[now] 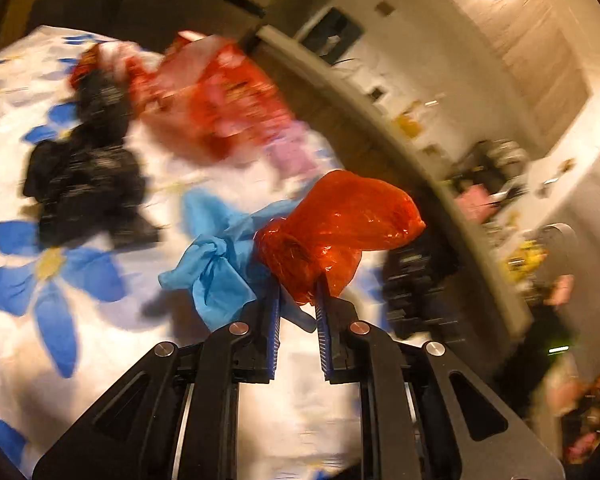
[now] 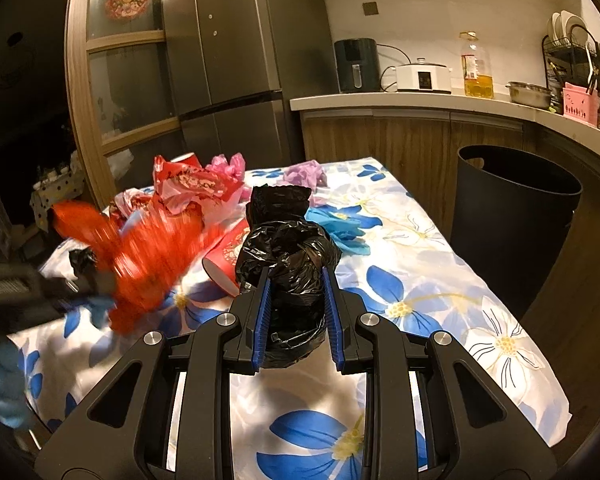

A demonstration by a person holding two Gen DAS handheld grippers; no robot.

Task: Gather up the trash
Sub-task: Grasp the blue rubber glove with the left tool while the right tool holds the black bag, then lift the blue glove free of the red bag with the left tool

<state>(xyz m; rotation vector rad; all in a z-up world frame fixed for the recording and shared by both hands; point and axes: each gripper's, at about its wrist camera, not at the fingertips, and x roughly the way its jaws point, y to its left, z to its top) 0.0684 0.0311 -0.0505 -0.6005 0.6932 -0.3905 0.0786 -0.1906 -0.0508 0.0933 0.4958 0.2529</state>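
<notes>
Left gripper (image 1: 298, 294): fingers pinching red bag (image 1: 340, 228), lifted off surface (image 1: 100, 352). Right gripper (image 2: 294, 280): fingers clamped on black bag (image 2: 288, 256) between them, above surface, bin (image 2: 512, 216) right.

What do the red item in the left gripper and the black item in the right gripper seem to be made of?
Red bag: thin translucent plastic film, glossy; light glints off its crumpled folds. Black bag: thin opaque plastic, likely a bin liner, shiny with sharp crinkles and a bunched neck. Both look soft and crushable.
</notes>
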